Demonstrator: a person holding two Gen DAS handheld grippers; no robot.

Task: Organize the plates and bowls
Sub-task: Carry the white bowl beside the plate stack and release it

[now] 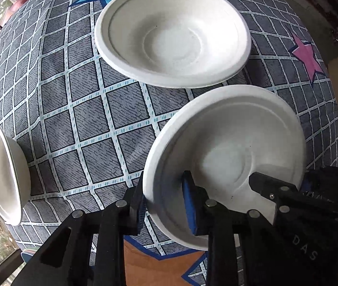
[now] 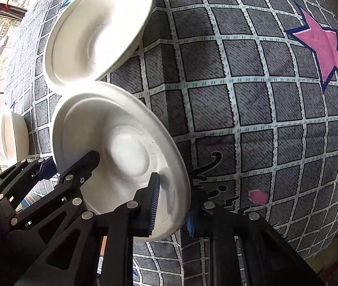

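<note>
Held bowl (image 1: pixel 226 147) lifted over checked tablecloth (image 1: pixel 78 109): left gripper (image 1: pixel 166 205) and right gripper (image 2: pixel 172 205) each clamp near rim. We judge target bowl (image 1: pixel 173 33) straight ahead, just beyond; third bowl (image 1: pixel 2 174) far left.

My left gripper (image 1: pixel 166 205) and right gripper (image 2: pixel 171 205) both pinch a rim between nearly closed jaws, blue pads (image 1: pixel 189 205) pressing either side.

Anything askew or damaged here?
The near bowl is tilted, its rim pinched by both the left hand-held gripper and the right hand-held gripper. No damage or spills visible.
</note>
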